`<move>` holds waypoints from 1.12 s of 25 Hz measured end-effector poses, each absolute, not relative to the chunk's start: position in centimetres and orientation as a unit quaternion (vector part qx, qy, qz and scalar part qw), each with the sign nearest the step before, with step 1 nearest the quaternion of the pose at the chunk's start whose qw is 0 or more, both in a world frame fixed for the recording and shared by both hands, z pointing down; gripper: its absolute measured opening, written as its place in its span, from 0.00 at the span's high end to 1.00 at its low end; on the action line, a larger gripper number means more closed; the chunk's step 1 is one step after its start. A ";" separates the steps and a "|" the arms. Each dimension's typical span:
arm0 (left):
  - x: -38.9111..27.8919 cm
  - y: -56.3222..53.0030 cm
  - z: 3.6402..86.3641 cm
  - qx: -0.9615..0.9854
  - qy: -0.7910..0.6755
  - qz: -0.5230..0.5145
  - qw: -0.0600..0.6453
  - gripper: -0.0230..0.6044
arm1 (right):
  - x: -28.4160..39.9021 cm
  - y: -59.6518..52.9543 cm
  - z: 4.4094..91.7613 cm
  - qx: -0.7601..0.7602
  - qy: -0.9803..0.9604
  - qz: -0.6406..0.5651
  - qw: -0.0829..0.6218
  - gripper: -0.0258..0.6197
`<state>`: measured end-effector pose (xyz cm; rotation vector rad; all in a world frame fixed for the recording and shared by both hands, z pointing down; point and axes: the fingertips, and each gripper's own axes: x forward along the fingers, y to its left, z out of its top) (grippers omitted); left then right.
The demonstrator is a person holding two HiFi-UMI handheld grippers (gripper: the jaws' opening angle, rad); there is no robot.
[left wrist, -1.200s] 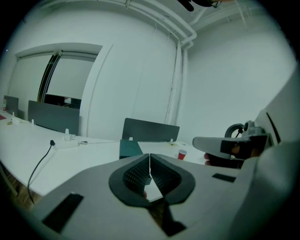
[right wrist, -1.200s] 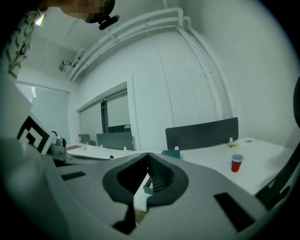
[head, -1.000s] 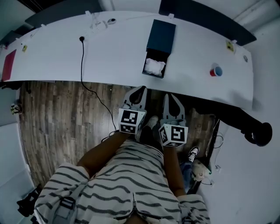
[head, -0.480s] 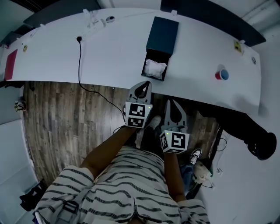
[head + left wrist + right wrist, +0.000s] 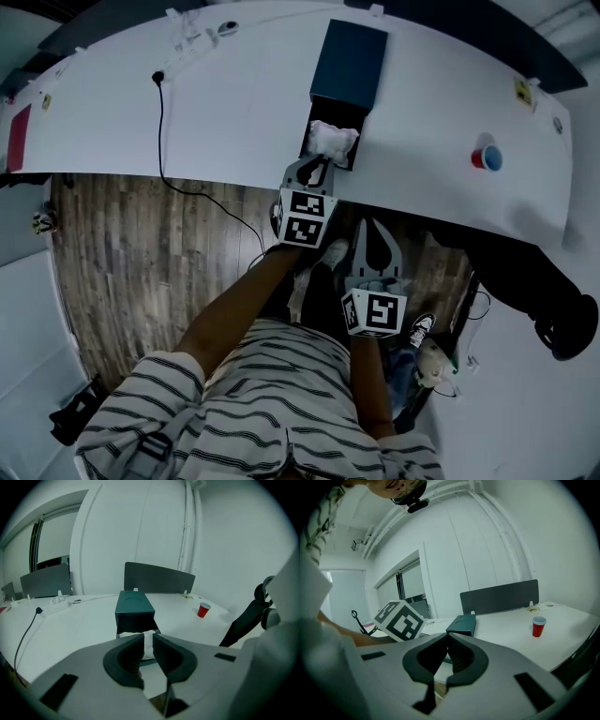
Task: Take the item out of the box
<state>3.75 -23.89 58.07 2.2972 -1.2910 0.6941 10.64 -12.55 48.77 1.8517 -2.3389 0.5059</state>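
A dark teal box lies on the white table, its drawer pulled out toward me with a crumpled white item inside. My left gripper is at the table's near edge, its tips just short of the drawer. Its jaws are opening, with a narrow gap and nothing between them. In the left gripper view the box and the white item sit right ahead of the gripper. My right gripper hangs below the table edge, shut and empty; the box lies beyond that gripper.
A red cup stands on the table to the right of the box. A black cable runs across the table's left part and drops over the near edge. A dark red flat thing lies at the far left. Wood floor lies below.
My left gripper has moved forward from over the floor to the table edge, up to the open drawer. The right gripper has stayed low, below the table.
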 end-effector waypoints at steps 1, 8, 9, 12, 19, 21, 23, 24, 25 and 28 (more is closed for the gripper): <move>3.9 -24.1 58.7 0.823 -0.462 0.254 0.211 0.87 | 10.7 -12.6 49.0 0.611 -0.771 0.169 0.059 0.94; 5.1 -25.9 61.7 0.808 -0.453 0.297 0.231 0.78 | 11.7 -13.2 50.4 0.616 -0.763 0.183 0.063 0.94; 5.3 -26.2 62.1 0.807 -0.450 0.303 0.234 0.77 | 11.8 -13.3 50.4 0.617 -0.763 0.184 0.063 0.94; 5.6 -26.9 63.0 0.802 -0.444 0.318 0.243 0.75 | 12.0 -13.5 50.9 0.617 -0.761 0.189 0.065 0.94; 5.8 -28.2 64.8 0.788 -0.438 0.356 0.247 0.72 | 11.7 -13.8 51.8 0.610 -0.762 0.206 0.062 0.94; 5.8 -28.6 65.3 0.782 -0.437 0.368 0.249 0.70 | 11.8 -13.9 52.0 0.611 -0.762 0.207 0.064 0.94; 5.8 -28.9 65.7 0.777 -0.433 0.383 0.251 0.67 | 11.9 -14.1 52.2 0.612 -0.760 0.208 0.065 0.94; 5.8 -29.1 65.9 0.774 -0.429 0.389 0.254 0.67 | 12.0 -14.1 52.3 0.612 -0.759 0.209 0.066 0.94; 5.8 -29.2 66.2 0.773 -0.425 0.394 0.258 0.67 | 12.0 -14.2 52.4 0.613 -0.758 0.211 0.065 0.94; 5.9 -29.3 66.9 0.770 -0.411 0.411 0.264 0.67 | 12.2 -14.4 52.6 0.615 -0.757 0.213 0.066 0.94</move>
